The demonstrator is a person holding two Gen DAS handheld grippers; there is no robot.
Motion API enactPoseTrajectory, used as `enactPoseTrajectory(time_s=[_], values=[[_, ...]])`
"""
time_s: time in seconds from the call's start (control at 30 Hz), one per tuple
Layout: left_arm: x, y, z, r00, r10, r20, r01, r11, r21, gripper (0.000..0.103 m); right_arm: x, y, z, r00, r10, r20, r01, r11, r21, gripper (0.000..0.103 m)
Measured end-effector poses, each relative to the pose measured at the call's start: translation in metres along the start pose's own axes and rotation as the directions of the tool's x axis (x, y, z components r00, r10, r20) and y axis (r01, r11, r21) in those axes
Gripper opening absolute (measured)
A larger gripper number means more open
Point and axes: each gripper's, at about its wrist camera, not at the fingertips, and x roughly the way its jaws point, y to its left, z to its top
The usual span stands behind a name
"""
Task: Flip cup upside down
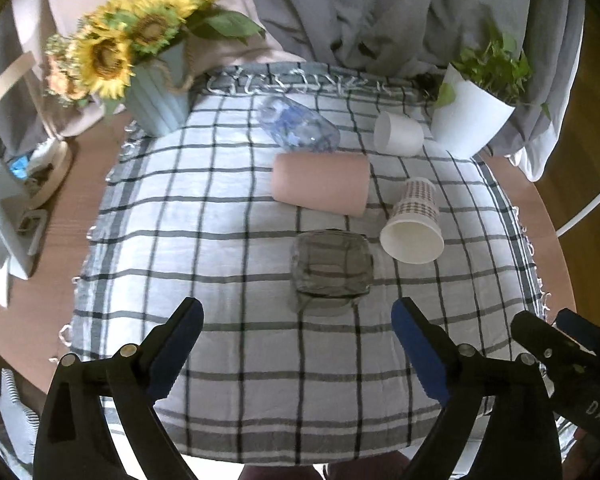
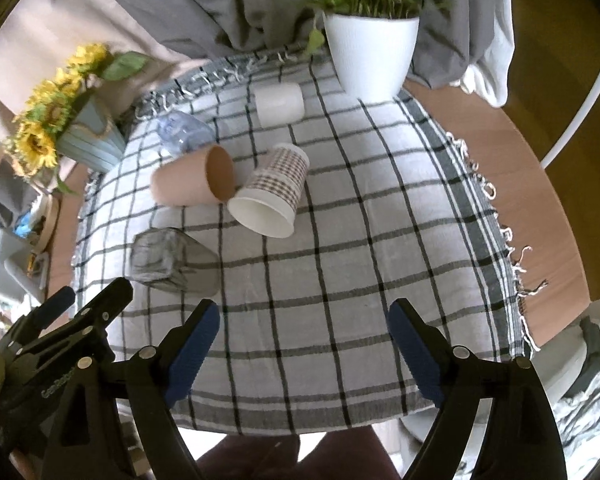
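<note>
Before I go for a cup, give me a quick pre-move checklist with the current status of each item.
1. Left gripper open and empty: ok.
2. Right gripper open and empty: ok.
3. Cups standing, ready to flip: not ok. The pink cup, patterned paper cup, white cup and clear glass all lie on their sides.
4. Free path to the clear glass, nearest the left gripper: ok.
5. Patterned paper cup apart from the pink cup: cannot tell; their rims look close or touching in the right wrist view.
6. Checked cloth lies flat: ok.

A sunflower pot [image 1: 156, 100] and a white planter [image 1: 466, 120] stand at the checked cloth's [image 1: 228, 240] far corners.
</note>
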Motion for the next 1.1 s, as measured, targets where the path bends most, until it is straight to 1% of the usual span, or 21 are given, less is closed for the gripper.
enactPoseTrajectory(time_s=[0.07, 0.1, 0.3, 0.47, 0.7, 0.87, 1.1], values=[[-0.012, 0.003, -0.004, 1.0, 0.016, 0.015, -0.016, 1.0, 0.005, 0.098, -0.01, 0.005, -0.004, 1.0, 0.005, 0.028, -0.005, 1.0, -0.009, 0.087], [-0.015, 0.004, -0.005, 1.0, 0.021, 0.02, -0.021, 1.0, 0.007, 0.101, -0.014, 0.007, -0.005, 0.999, 0.009, 0.036, -0.009, 1.0, -0.012, 0.087], [-0.037, 0.014, -0.014, 0.998, 0.044, 0.045, -0.045, 0.999, 0.015, 0.101, -0.037, 0.022, -0.017, 0.995, 0.026, 0.099, -0.021, 0.999, -0.048, 0.09], [-0.051, 0.025, -0.02, 0.996, 0.054, 0.068, -0.055, 0.998, 0.005, 0.102, -0.048, 0.033, -0.026, 0.992, 0.048, 0.117, -0.041, 0.997, -0.061, 0.09], [-0.06, 0.039, -0.027, 0.994, 0.063, 0.092, -0.063, 0.998, 0.002, 0.102, -0.061, 0.05, -0.033, 0.986, 0.044, 0.164, -0.03, 0.996, -0.089, 0.09], [-0.065, 0.045, -0.03, 0.992, 0.068, 0.105, -0.07, 0.998, 0.01, 0.102, -0.07, 0.06, -0.039, 0.98, 0.041, 0.195, -0.02, 0.994, -0.105, 0.093], [-0.071, 0.051, -0.029, 0.99, 0.067, 0.124, -0.069, 0.998, 0.01, 0.103, -0.071, 0.065, -0.042, 0.979, 0.043, 0.2, -0.025, 0.995, -0.095, 0.093]])
